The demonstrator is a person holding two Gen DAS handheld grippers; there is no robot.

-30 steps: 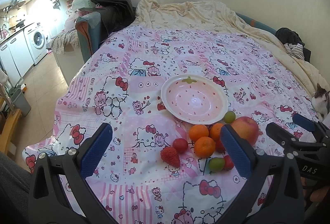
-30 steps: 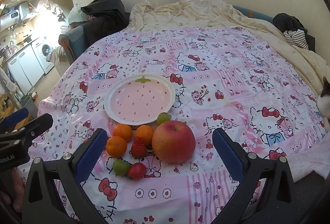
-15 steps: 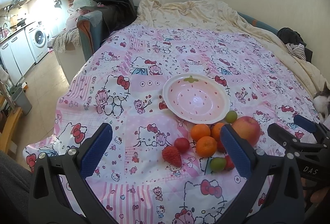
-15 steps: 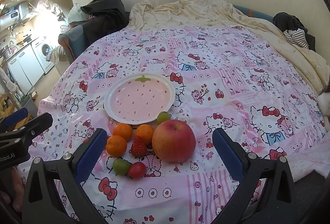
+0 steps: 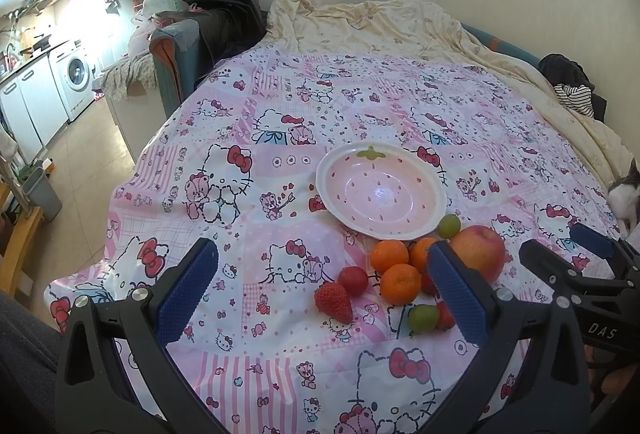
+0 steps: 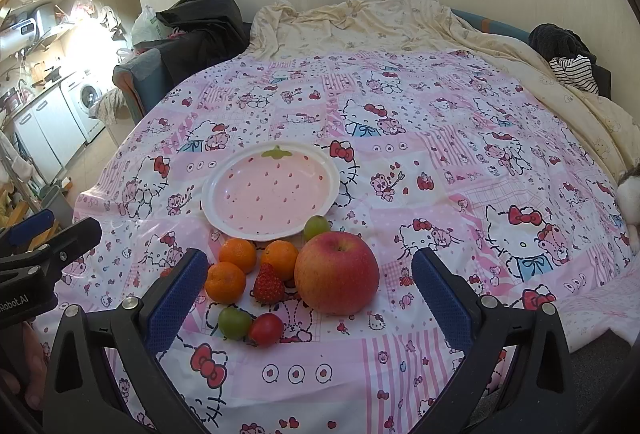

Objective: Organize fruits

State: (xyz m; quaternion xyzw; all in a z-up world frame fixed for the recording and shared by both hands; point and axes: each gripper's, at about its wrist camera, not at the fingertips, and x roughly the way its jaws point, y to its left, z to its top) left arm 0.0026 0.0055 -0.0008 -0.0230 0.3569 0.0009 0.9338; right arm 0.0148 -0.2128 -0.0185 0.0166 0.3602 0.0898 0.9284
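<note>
A pink strawberry-patterned plate point(image 5: 434, 212) point(image 6: 212, 212) lies empty on the pink cartoon-print cloth. Just in front of it sits a cluster of fruit: a big red apple point(image 6: 337, 273) point(image 5: 478, 252), three oranges point(image 6: 225, 282) point(image 5: 400, 283), strawberries point(image 5: 333, 302) point(image 6: 269, 285), green grapes point(image 6: 235, 322) point(image 5: 448, 225) and small red tomatoes point(image 6: 265, 329) point(image 5: 353, 280). My left gripper point(image 5: 322, 290) is open, hovering over the cloth with the left strawberry between its fingers' line. My right gripper point(image 6: 310, 298) is open, framing the apple and nearby fruit from above.
A cream blanket point(image 5: 380, 22) is bunched at the far end. A dark bag point(image 5: 224, 6) rests on a chair at the back left. A cat point(image 5: 626, 198) lies at the right edge. The cloth drops off at the left toward a kitchen floor point(image 5: 80, 154).
Both views have shifted only slightly; the left gripper has drifted a little. The fruit and plate have not moved.
</note>
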